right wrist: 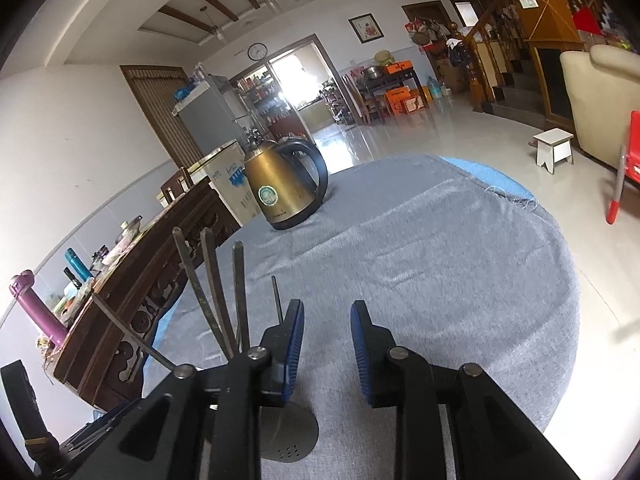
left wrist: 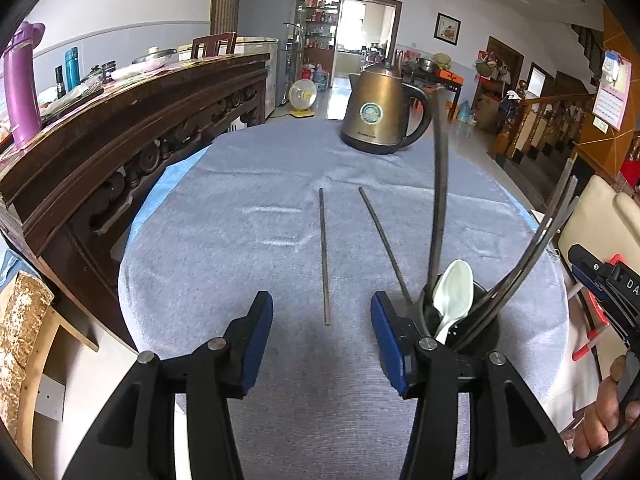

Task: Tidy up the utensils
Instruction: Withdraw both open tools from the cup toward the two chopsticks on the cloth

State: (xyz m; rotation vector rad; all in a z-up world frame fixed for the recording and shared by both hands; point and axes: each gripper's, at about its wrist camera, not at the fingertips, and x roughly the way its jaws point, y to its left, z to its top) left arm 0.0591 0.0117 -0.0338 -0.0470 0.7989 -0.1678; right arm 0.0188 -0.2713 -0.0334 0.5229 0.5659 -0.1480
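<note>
While your left gripper (left wrist: 322, 344) gapes wide and empty, one chopstick (left wrist: 324, 256) lies just ahead between its fingers, pointing straight away; the holder (left wrist: 476, 320) sits right.

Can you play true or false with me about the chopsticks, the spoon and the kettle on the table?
1. Two chopsticks lie loose on the grey cloth. True.
2. The white spoon lies flat on the cloth. False: it stands in the dark utensil holder with several chopsticks.
3. The left gripper is squeezing a chopstick. False: its jaws are open, with one chopstick's near end lying between them, untouched.
4. The kettle stands upright at the far side of the table. True.
5. The right gripper carries the spoon. False: it is open and holds nothing.
</note>
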